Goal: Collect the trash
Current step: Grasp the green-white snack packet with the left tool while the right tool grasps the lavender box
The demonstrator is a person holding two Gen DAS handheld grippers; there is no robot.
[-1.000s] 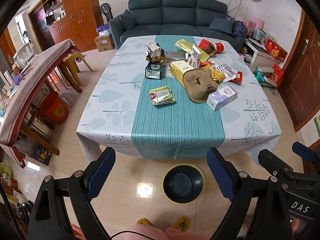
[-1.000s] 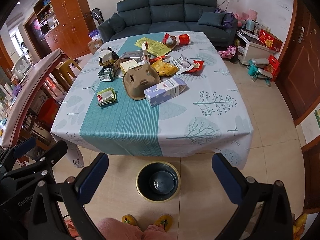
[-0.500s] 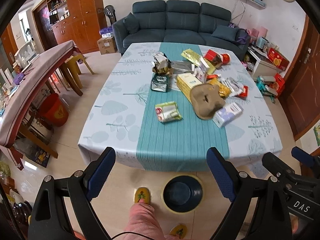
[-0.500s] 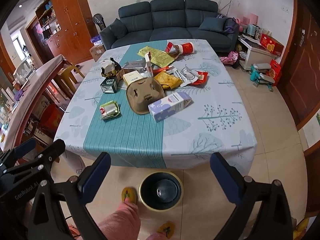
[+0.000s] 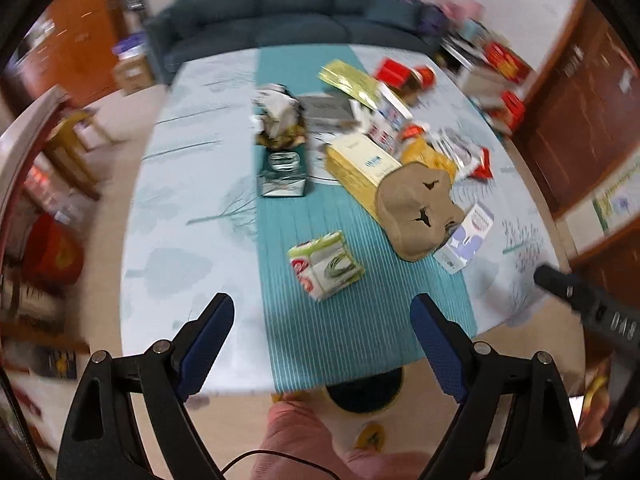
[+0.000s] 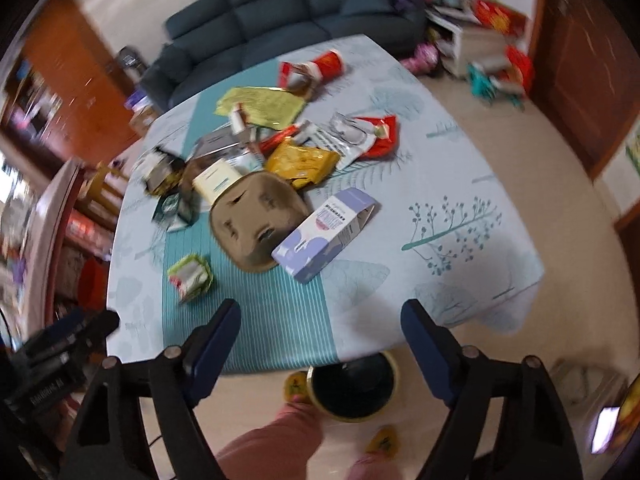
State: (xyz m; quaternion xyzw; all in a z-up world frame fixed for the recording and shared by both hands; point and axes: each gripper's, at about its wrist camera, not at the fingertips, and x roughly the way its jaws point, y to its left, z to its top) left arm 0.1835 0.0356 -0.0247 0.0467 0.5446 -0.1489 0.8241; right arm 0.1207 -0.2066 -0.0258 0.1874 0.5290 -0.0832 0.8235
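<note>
Now both hand-held grippers have come forward from above the floor to hang over the near edge of the counter [image 5: 168,184], so picking can begin. The left hand-held gripper [image 5: 322,332] is spread and empty, just short of a green-and-white packet [image 5: 326,266]. The right hand-held gripper [image 6: 320,332] is empty too, its jaws having just been closing a little with nothing between them. Beyond it lie a lilac carton [image 6: 326,232] and a brown pulp tray [image 6: 256,220], touching. The trash bin [image 6: 352,386] stands on the floor at the counter's edge, beside a person's foot [image 6: 296,388]. More wrappers crowd behind; nothing blocks the nearest packet.
</note>
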